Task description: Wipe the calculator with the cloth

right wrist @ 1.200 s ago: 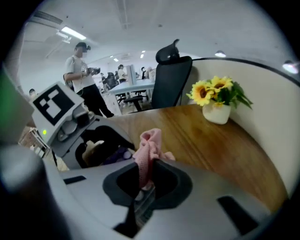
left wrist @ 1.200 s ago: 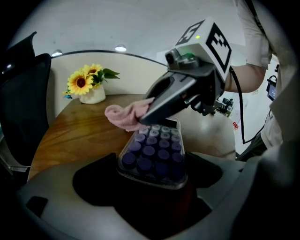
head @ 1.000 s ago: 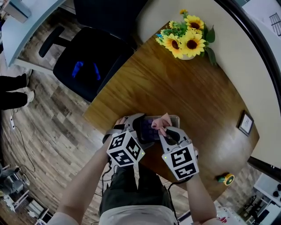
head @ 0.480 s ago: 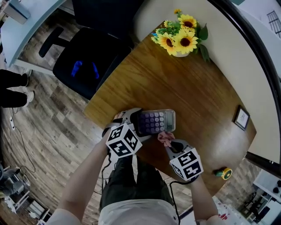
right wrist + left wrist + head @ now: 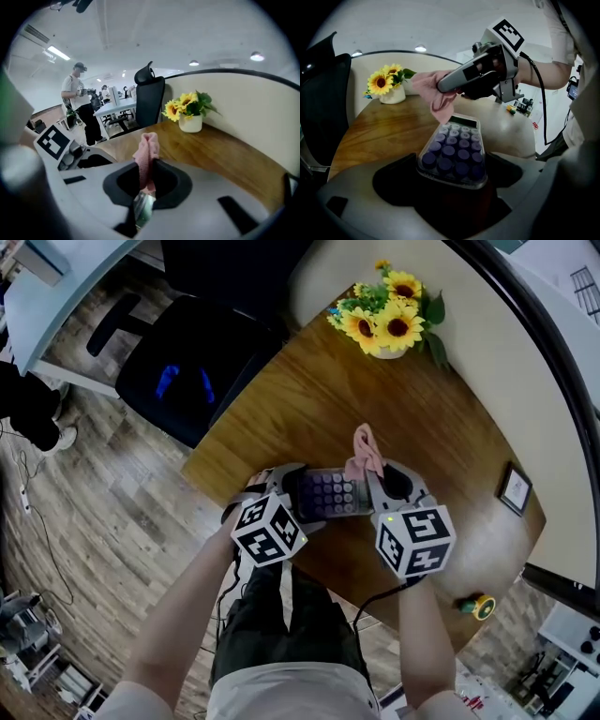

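The calculator, clear-cased with purple keys, sits in my left gripper, which is shut on its near end. In the left gripper view the calculator slopes away from the jaws, display end far. My right gripper is shut on a bunched pink cloth. The cloth hangs from the right gripper just over the calculator's display end, at its far left corner. In the right gripper view the cloth stands up between the jaws of my right gripper.
A pot of sunflowers stands at the far edge of the wooden table. A small picture frame lies at the right. A black office chair stands left of the table. A person stands far off.
My right gripper has swung the cloth from the calculator's near side up to its display end. The left gripper has kept hold of the calculator, nearly still.
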